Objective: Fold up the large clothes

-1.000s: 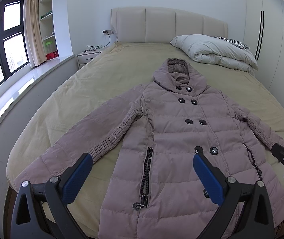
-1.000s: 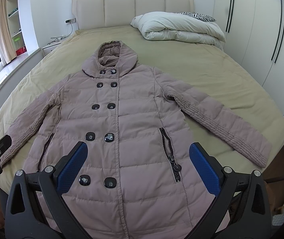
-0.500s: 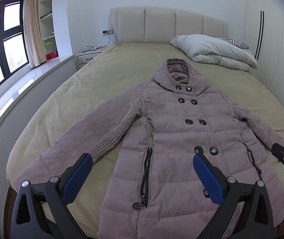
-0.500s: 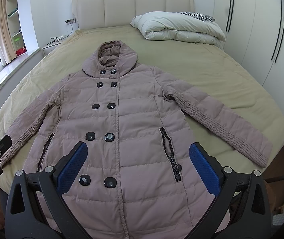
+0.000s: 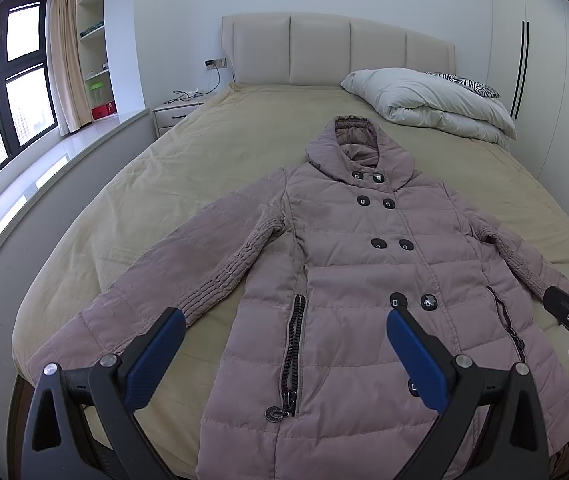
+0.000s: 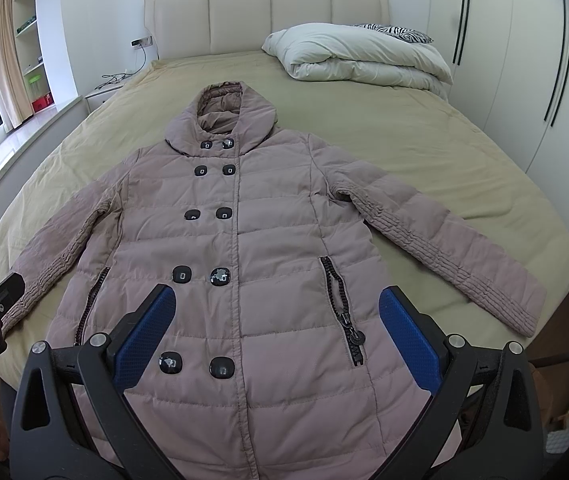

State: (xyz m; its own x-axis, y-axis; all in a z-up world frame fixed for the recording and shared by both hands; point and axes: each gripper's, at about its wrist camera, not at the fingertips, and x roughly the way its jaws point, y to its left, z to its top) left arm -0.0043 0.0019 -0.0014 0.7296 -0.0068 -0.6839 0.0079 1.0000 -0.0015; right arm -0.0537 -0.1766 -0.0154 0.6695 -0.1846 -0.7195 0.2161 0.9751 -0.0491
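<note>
Bed [image 5: 212, 168]: tan sheet, coat [image 5: 364, 280] flat | duvet [image 6: 360, 56] by headboard [image 6: 264, 16] | both hand-held grippers [image 5: 284, 336] [image 6: 274, 320]: jaws apart, empty

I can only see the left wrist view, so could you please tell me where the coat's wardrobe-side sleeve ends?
Observer: The mauve quilted hooded coat has that sleeve stretched out flat, and its cuff lies by the edge of the olive bed sheet.
Operator: Thank you. Is the right gripper holding anything?
Observer: No. The right gripper is wide open over the coat's lower front, with nothing between its blue pads.
Operator: How many button rows are there?
Observer: Five. The lowest pair of black buttons shows fully here.
</note>
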